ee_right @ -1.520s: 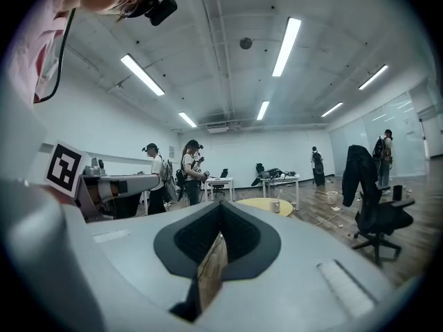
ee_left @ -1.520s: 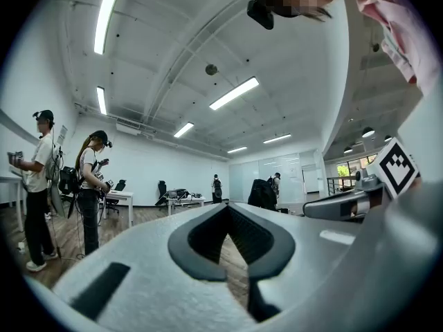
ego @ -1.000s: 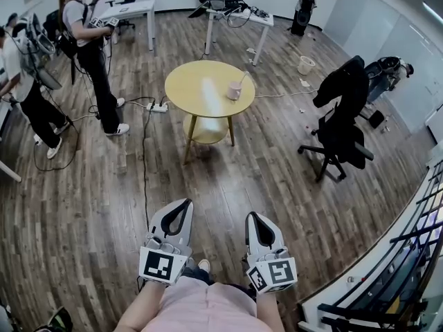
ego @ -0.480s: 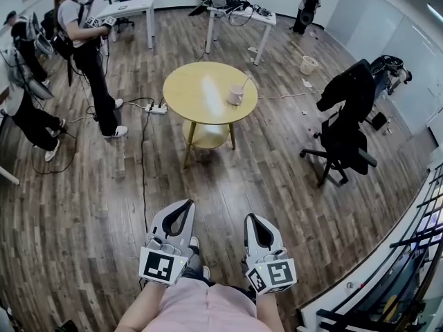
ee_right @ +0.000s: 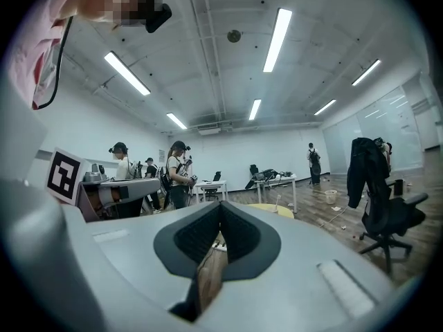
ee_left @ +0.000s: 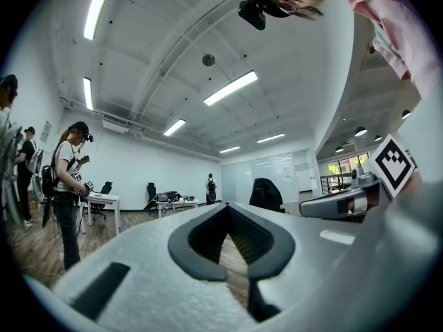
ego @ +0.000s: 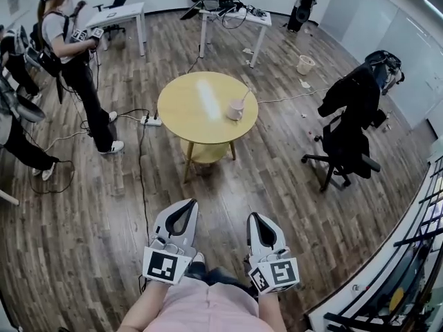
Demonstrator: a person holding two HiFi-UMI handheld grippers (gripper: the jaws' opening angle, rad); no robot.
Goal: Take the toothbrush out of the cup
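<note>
A pink cup (ego: pixel 236 109) stands on the round yellow table (ego: pixel 197 113), near its right edge, with a toothbrush (ego: pixel 244 97) leaning out of it to the upper right. Both grippers are held low in the head view, well short of the table, over the wooden floor. My left gripper (ego: pixel 188 202) has its jaws together and holds nothing. My right gripper (ego: pixel 253 215) is likewise shut and empty. In the right gripper view the table (ee_right: pixel 271 208) and the toothbrush (ee_right: pixel 278 201) show small beyond the shut tips (ee_right: pixel 220 203). The left gripper view shows its shut tips (ee_left: pixel 227 205).
A black office chair draped with a dark jacket (ego: pixel 346 126) stands right of the table. People with gear (ego: pixel 69 54) stand at the left. A power strip and cable (ego: pixel 149 121) lie on the floor. White desks (ego: pixel 228 12) and a bin (ego: pixel 304 64) are behind; a railing (ego: pixel 415 254) borders the right.
The table with the cup has come nearer and lower in the head view as I walk towards it. Both grippers stay shut and side by side in front of me.
</note>
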